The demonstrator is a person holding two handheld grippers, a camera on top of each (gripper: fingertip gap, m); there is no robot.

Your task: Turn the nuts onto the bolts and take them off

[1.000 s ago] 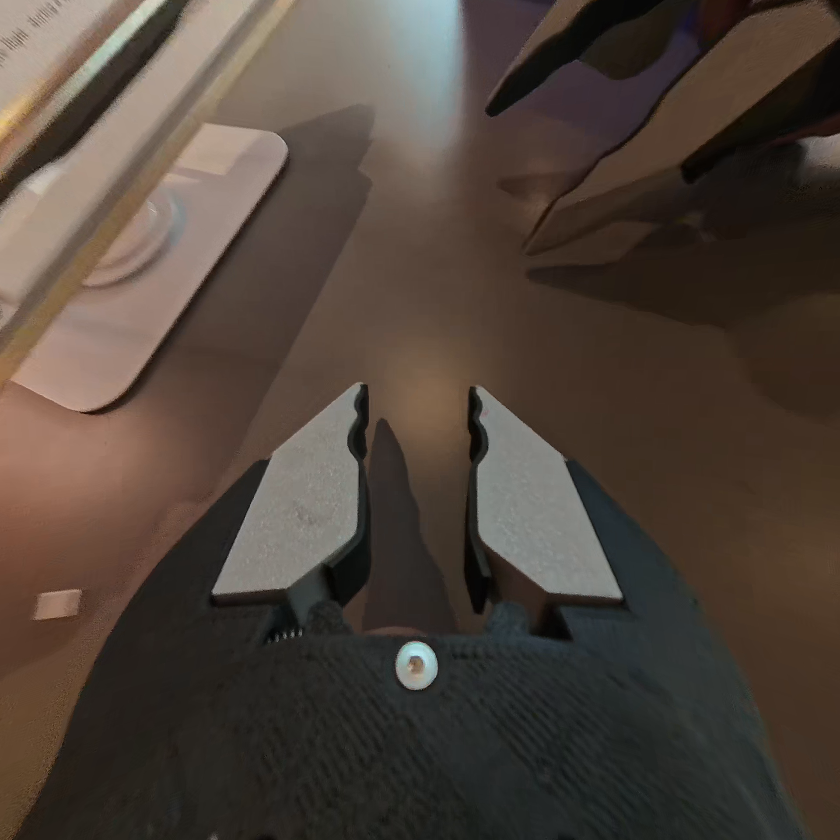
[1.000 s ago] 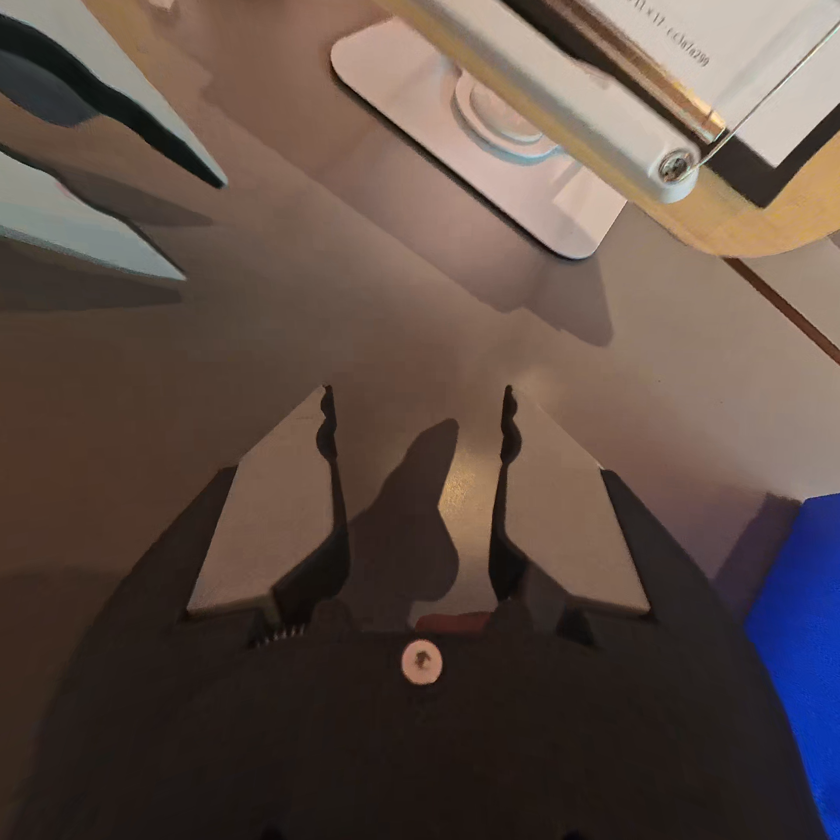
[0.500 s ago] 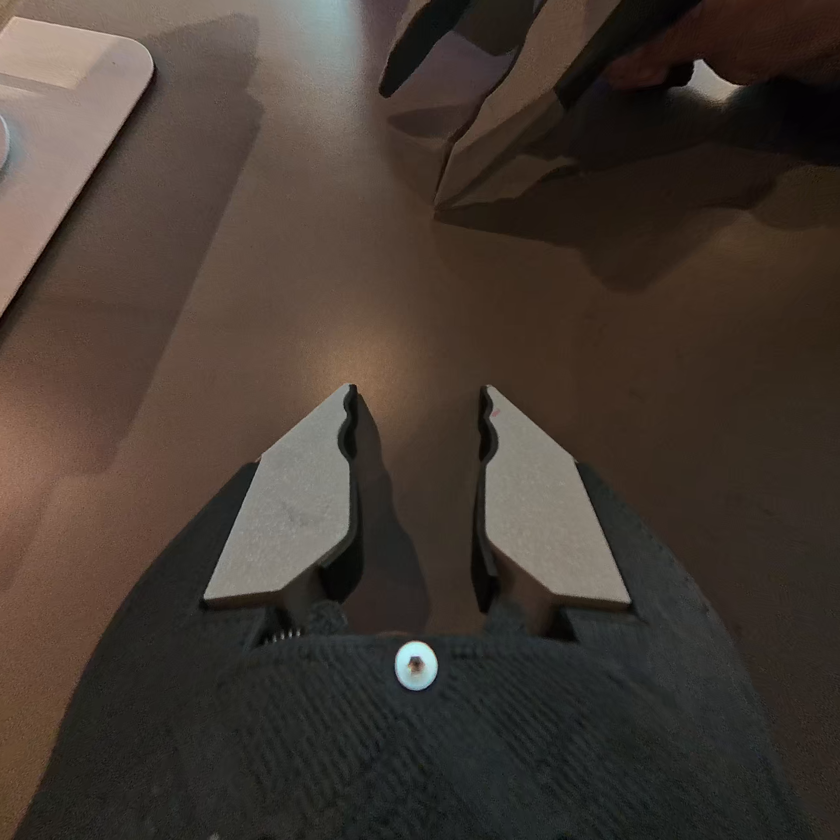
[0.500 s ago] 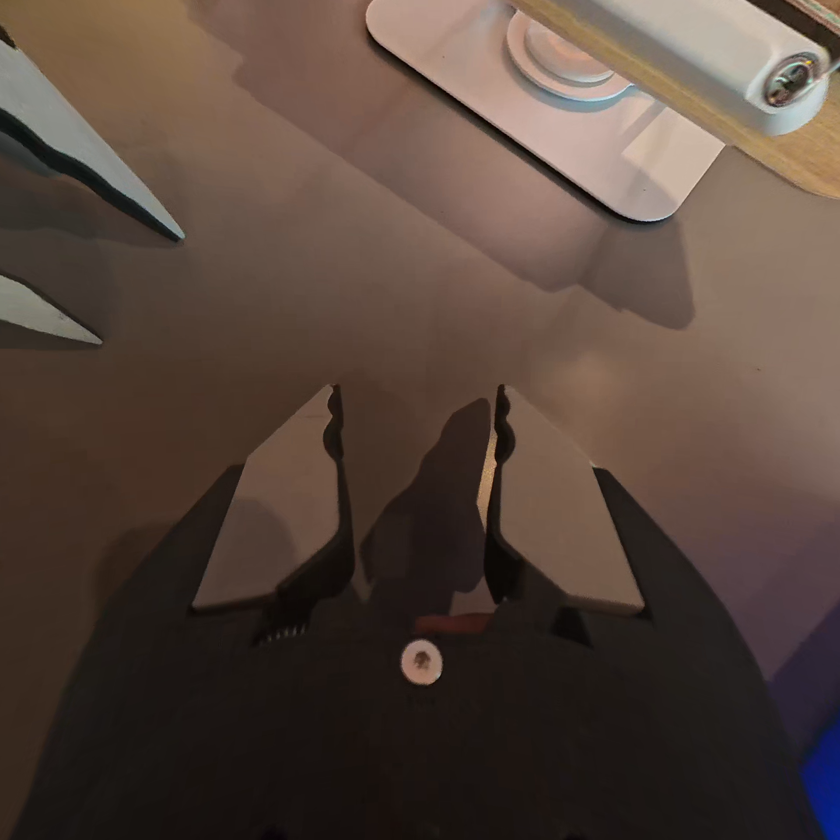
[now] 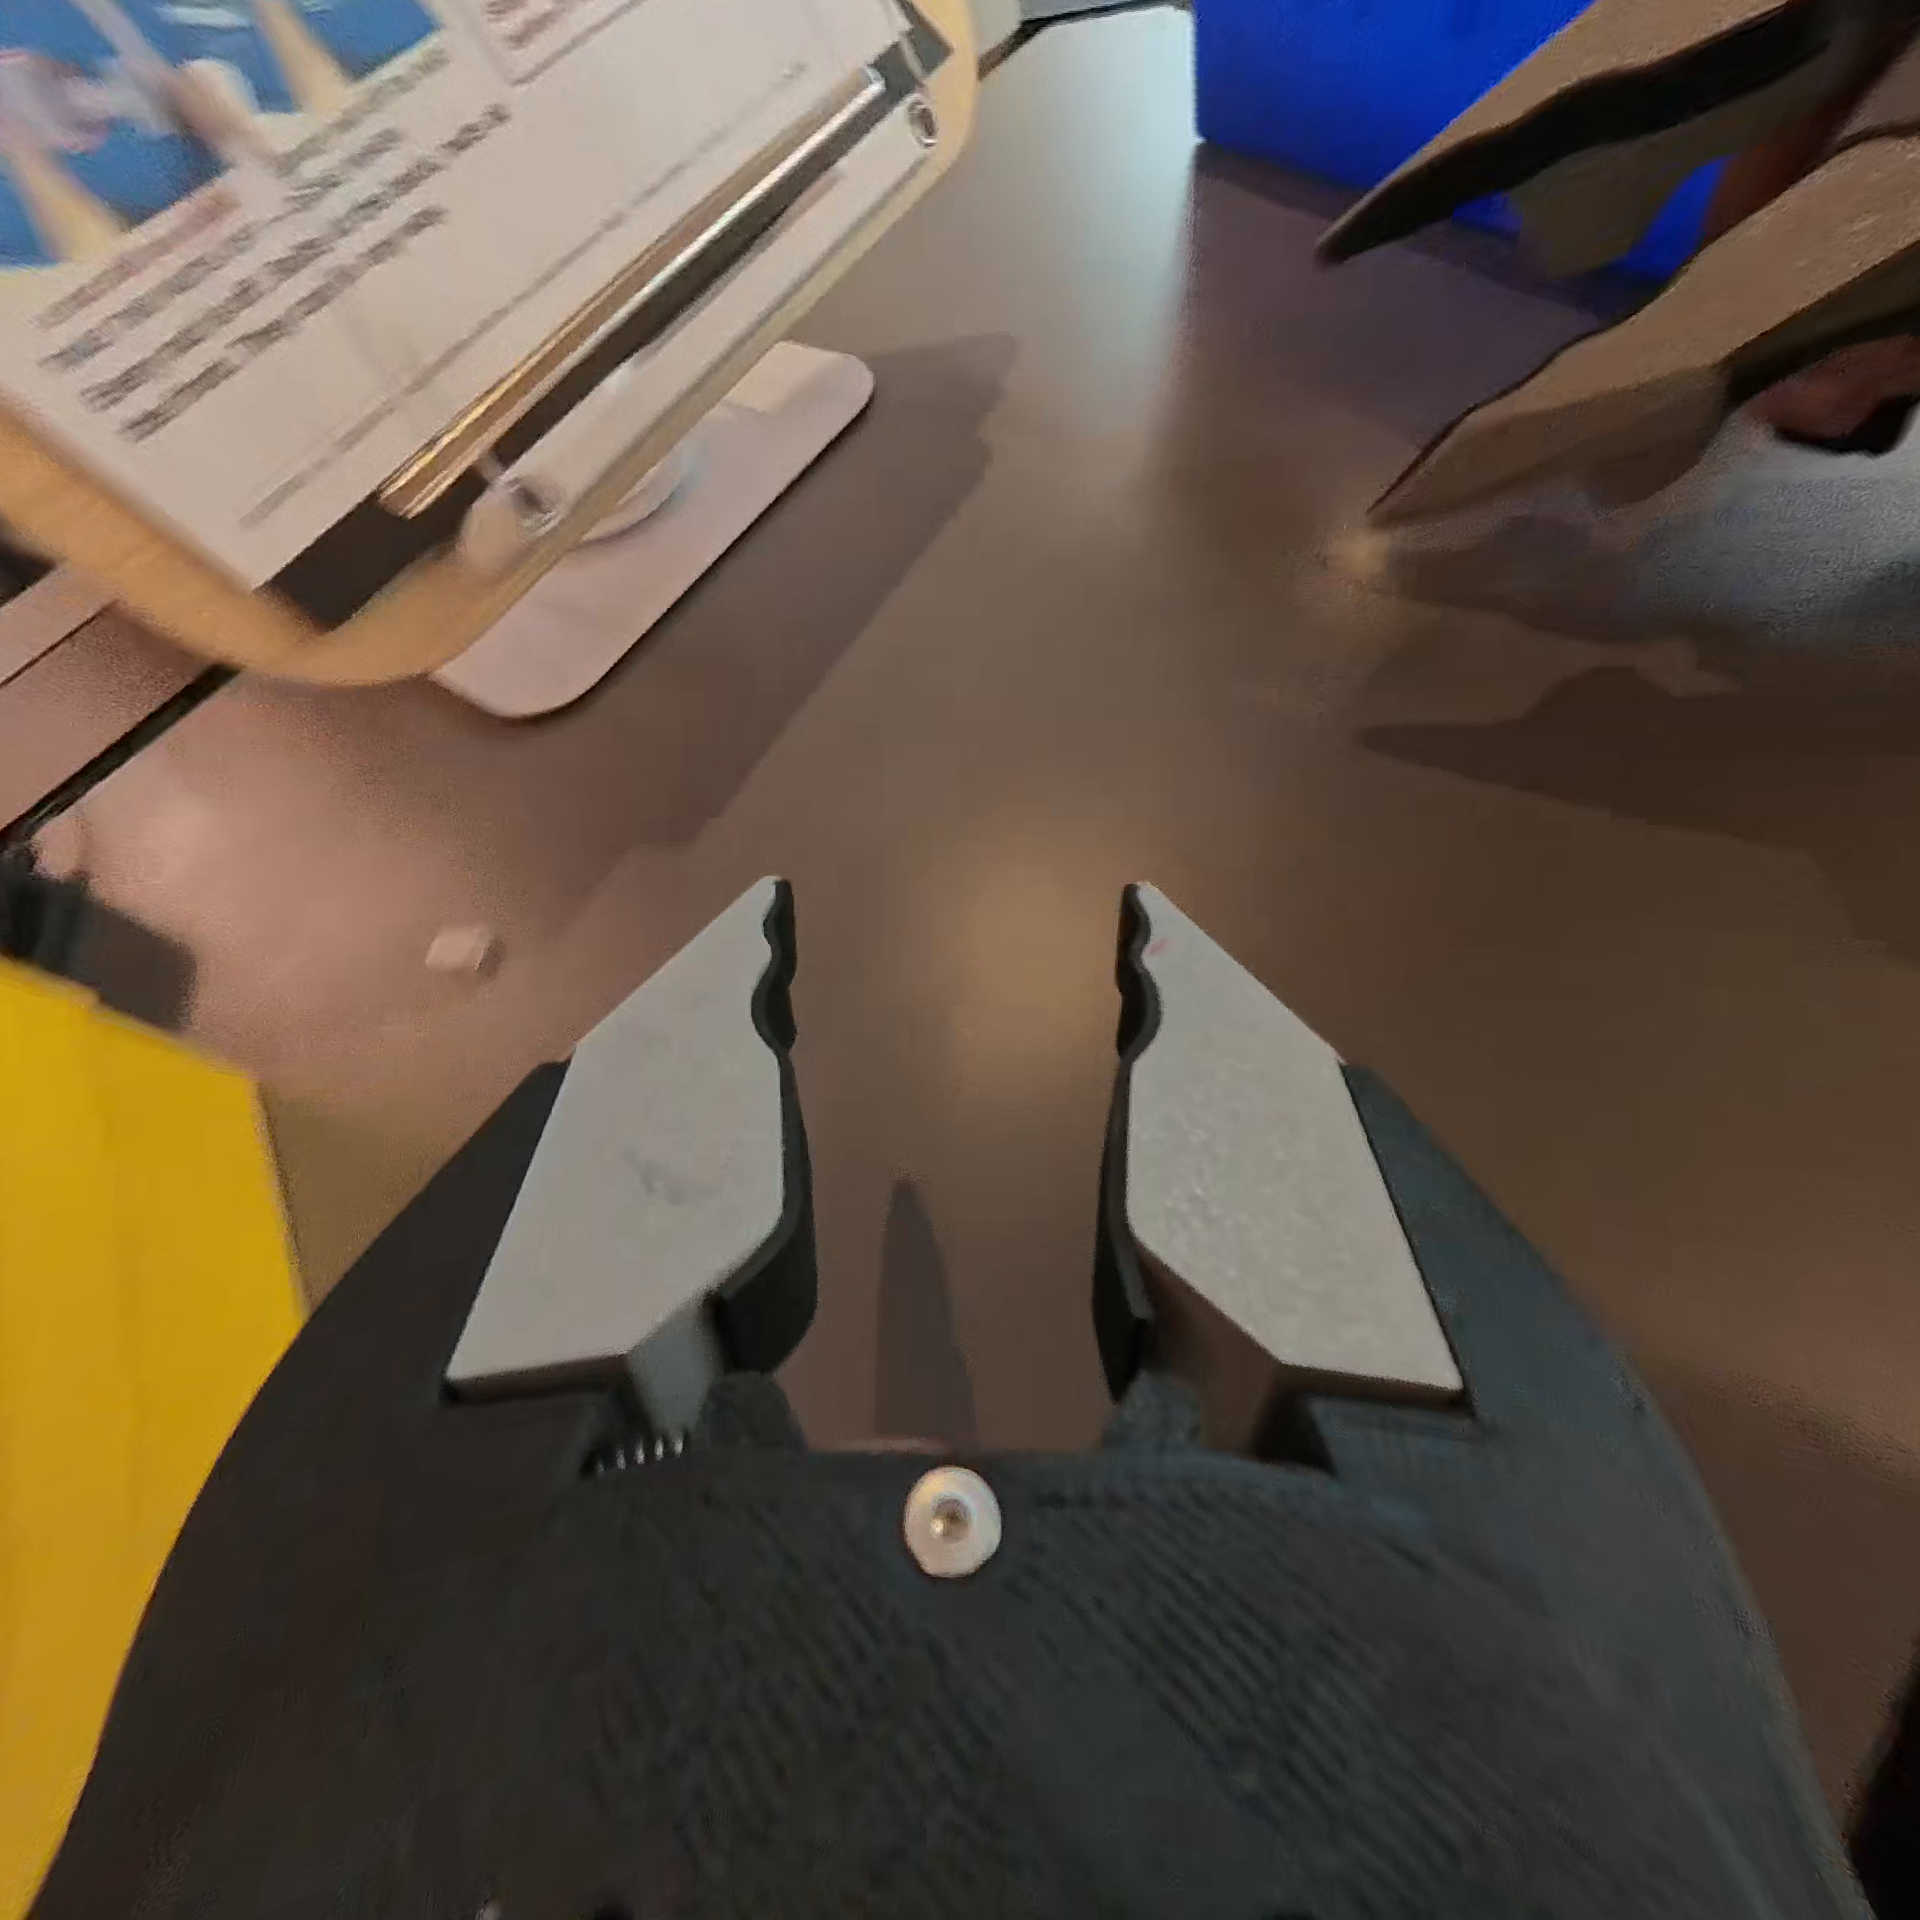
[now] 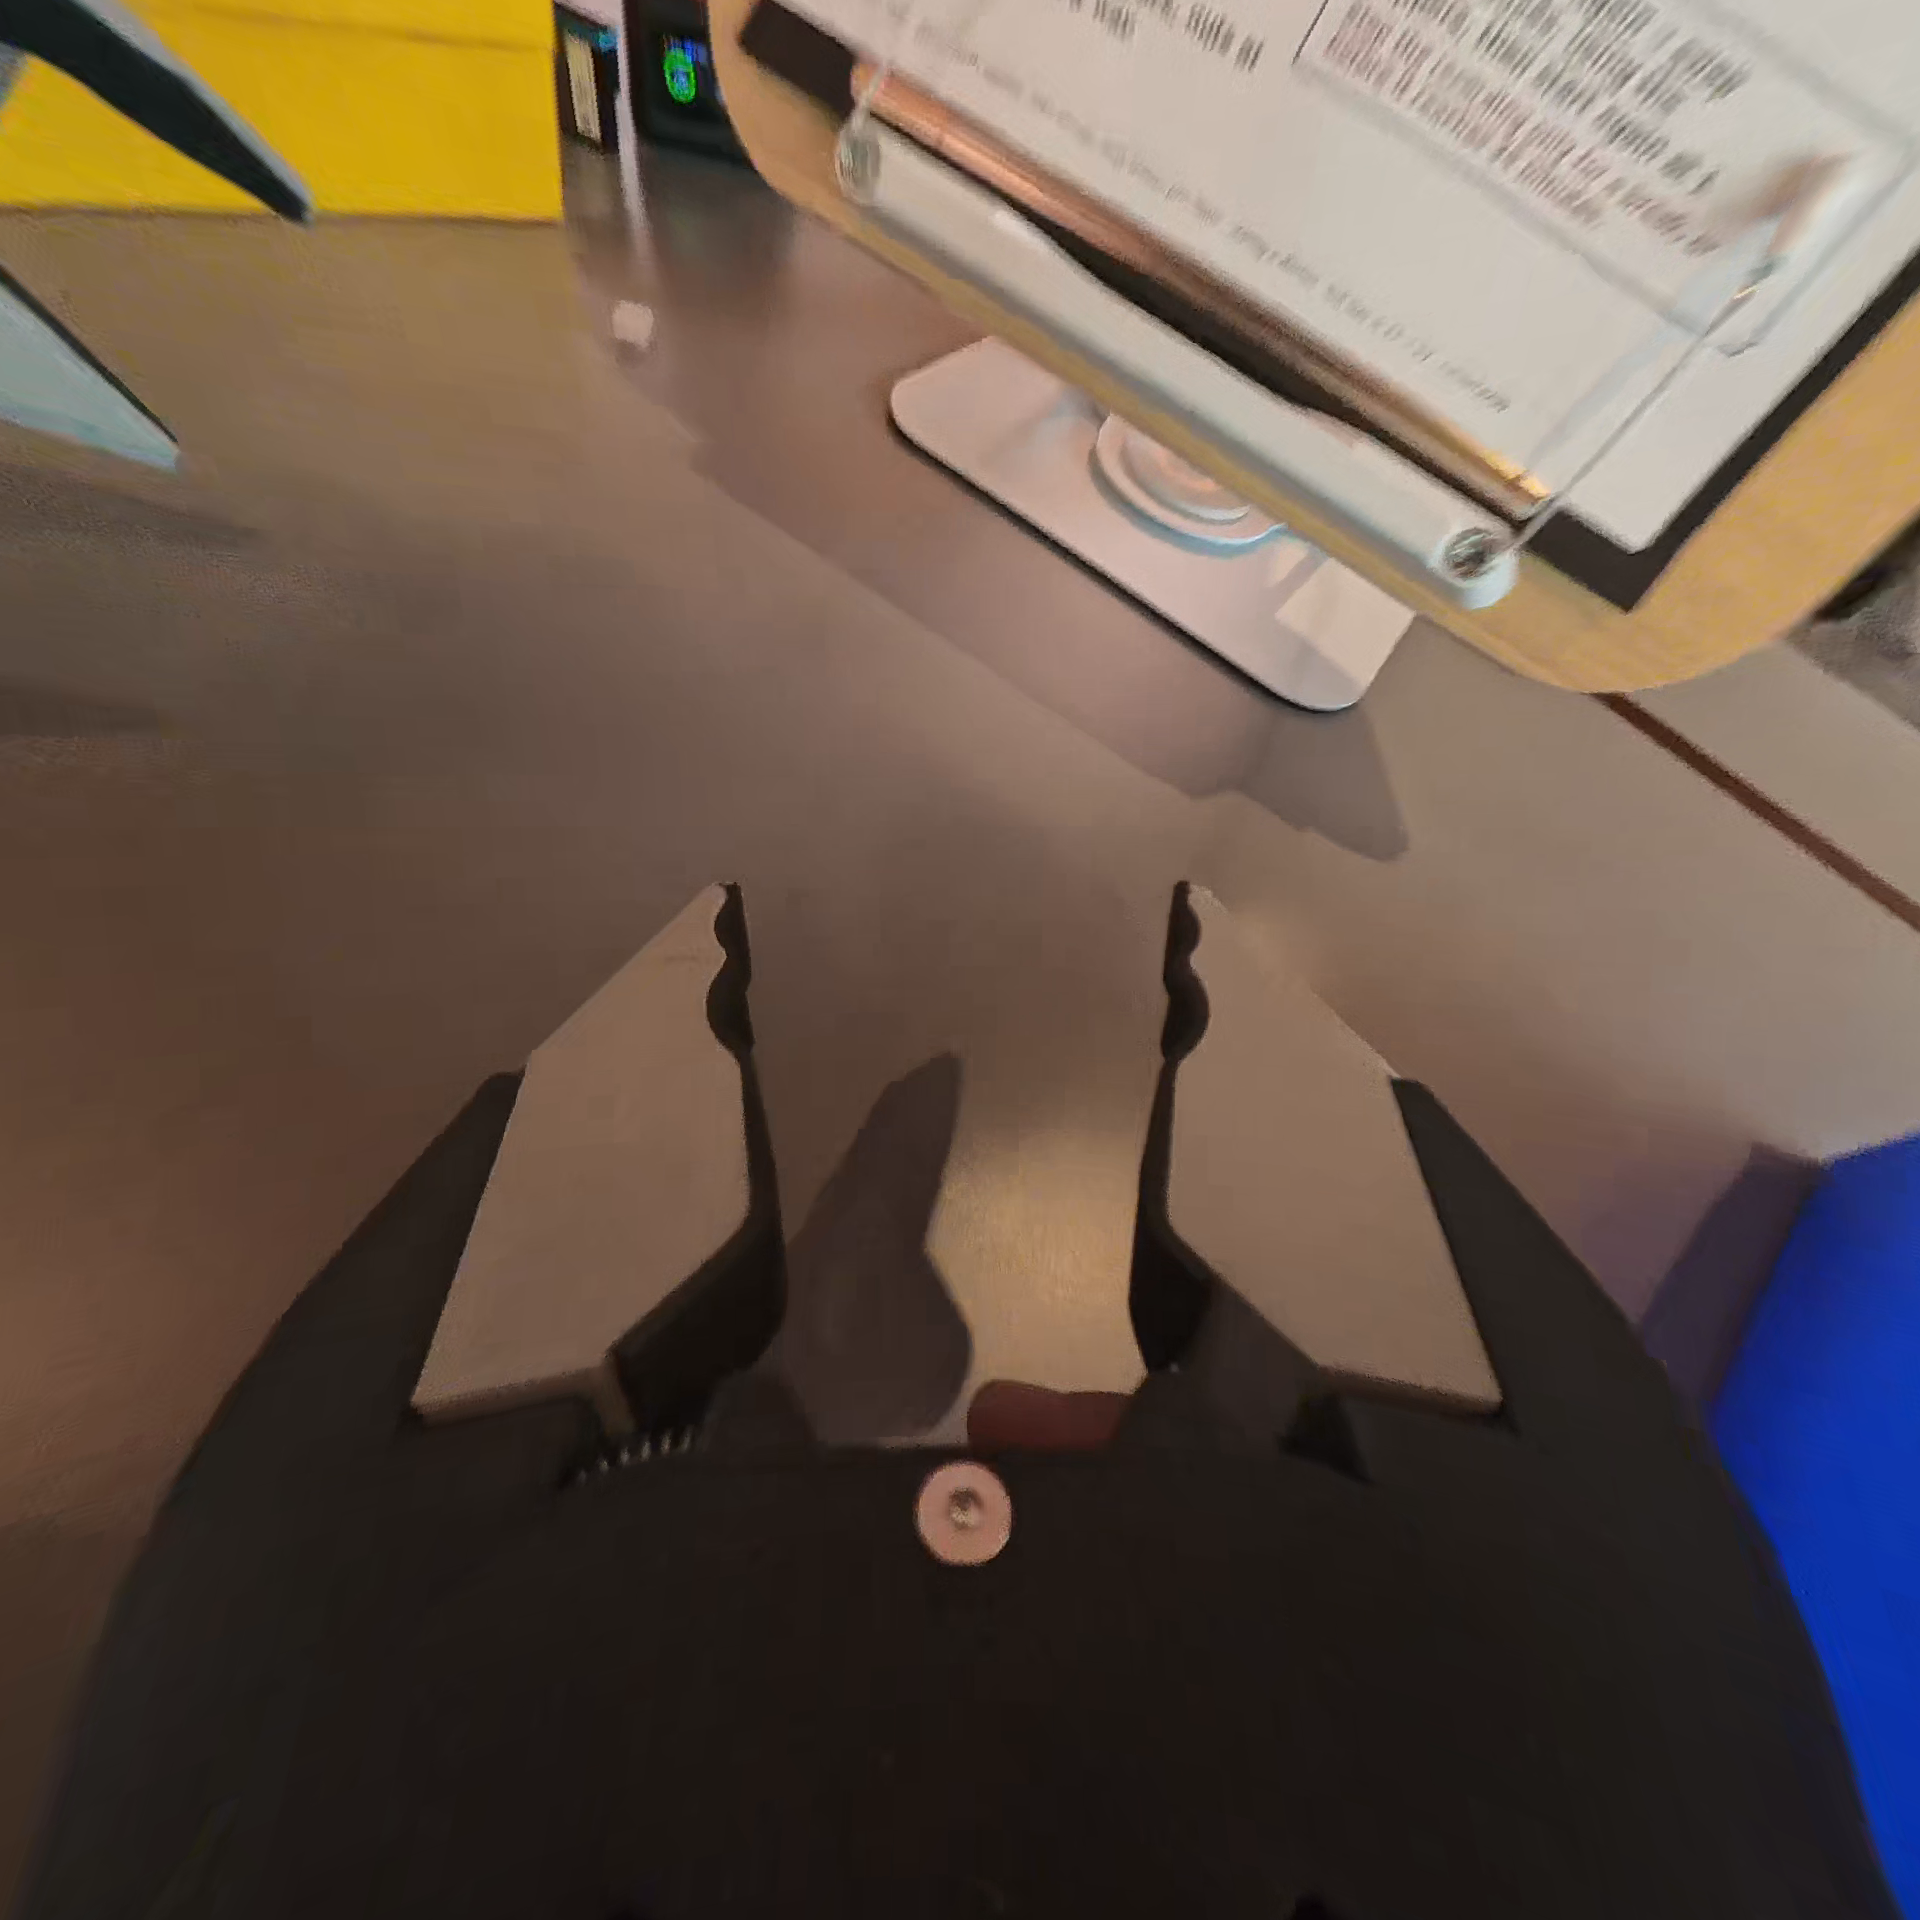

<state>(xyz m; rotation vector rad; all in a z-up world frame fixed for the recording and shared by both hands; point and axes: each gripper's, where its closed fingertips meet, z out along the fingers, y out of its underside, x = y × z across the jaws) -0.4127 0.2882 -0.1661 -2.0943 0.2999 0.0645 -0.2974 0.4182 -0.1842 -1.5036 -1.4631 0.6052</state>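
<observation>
No nut or bolt shows in either view. My left gripper is open and empty above the brown table. My right gripper is open and empty above the same table. The right gripper also shows at the upper right of the left wrist view, held by a hand. The left gripper's fingers show at the upper left of the right wrist view.
A sign board on a white stand leans over the table, also in the right wrist view. A yellow box sits at the left, a blue box at the far right. A small white piece lies on the table.
Both grippers tilted up and pulled back, so the sign board, yellow box and blue box came into view. The left jaws have opened wider; both grippers stay empty.
</observation>
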